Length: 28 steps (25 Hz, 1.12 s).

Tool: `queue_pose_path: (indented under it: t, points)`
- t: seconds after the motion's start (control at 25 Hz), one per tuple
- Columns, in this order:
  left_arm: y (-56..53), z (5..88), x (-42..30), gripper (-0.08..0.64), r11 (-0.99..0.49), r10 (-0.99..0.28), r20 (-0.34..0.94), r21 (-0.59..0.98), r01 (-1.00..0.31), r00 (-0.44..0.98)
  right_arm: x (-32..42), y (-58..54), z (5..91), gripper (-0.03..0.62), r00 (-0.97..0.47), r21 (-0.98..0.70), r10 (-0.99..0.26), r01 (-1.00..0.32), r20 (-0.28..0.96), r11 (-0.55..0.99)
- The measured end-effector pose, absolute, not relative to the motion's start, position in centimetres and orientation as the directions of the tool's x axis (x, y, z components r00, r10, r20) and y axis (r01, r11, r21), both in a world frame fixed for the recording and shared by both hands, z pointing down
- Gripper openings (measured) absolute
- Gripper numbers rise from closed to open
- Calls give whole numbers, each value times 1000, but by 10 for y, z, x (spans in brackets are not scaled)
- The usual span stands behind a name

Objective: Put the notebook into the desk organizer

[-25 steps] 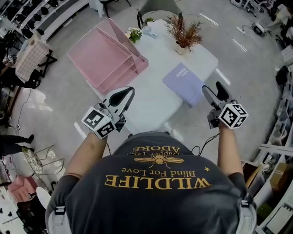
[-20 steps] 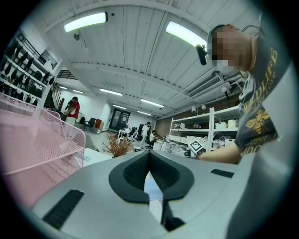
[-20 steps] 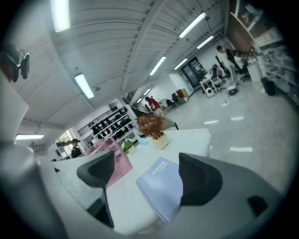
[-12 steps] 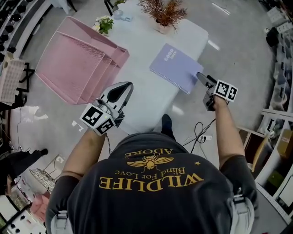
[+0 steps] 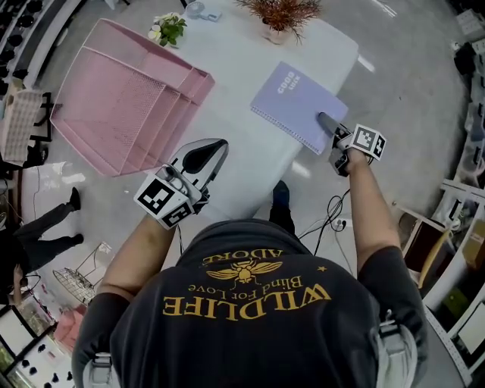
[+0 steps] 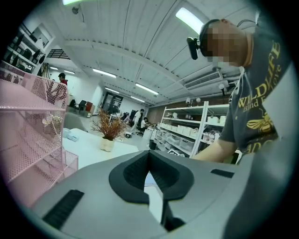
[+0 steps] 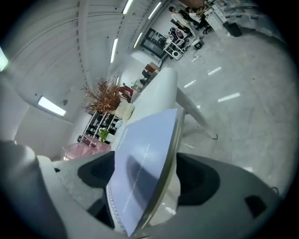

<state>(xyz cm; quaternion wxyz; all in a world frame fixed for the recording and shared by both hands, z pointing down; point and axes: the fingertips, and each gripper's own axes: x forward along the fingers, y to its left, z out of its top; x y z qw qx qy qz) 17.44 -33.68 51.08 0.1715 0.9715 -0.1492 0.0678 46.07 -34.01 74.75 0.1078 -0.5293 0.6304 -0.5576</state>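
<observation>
Right gripper: jaws apart, straddling the near right corner of the notebook; 1 pad on each side of the spiral-bound edge, not clamped. Notebook is lilac and lies flat at the right side of the table.

Left gripper: jaws together at the tips, nothing between them, held over the table's near edge.

Pink mesh organizer at the table's left, well apart from the notebook. 2 plants at the far end: dried sprigs, small flowers.
</observation>
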Motion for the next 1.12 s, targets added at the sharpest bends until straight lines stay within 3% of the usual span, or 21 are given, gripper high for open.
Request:
queue_pose_path:
  t: [0.12, 0.2, 0.48, 0.72, 1.12]
  points:
    - [-335, 512, 176, 2, -898, -262, 191, 311, -311, 946, 460, -342, 749, 360, -400, -798, -783, -571, 476, -194]
    - [-334, 511, 176, 2, -899, -262, 192, 307, -311, 946, 466, -339, 750, 248, -359, -761, -777, -609, 516, -224]
    - [-336, 499, 170, 2, -898, -294, 161, 291, -330, 942, 467, -333, 712, 39, -267, -601, -745, -770, 611, -217]
    - [-328, 473, 150, 2, -899, -322, 111, 276, -340, 940, 445, -323, 646, 29, -302, -703, -811, -688, 501, -178]
    - [-326, 396, 70, 2, -872, -469, 26, 145, -468, 883, 383, -356, 490, 29, -386, -783, -884, -621, 263, 39]
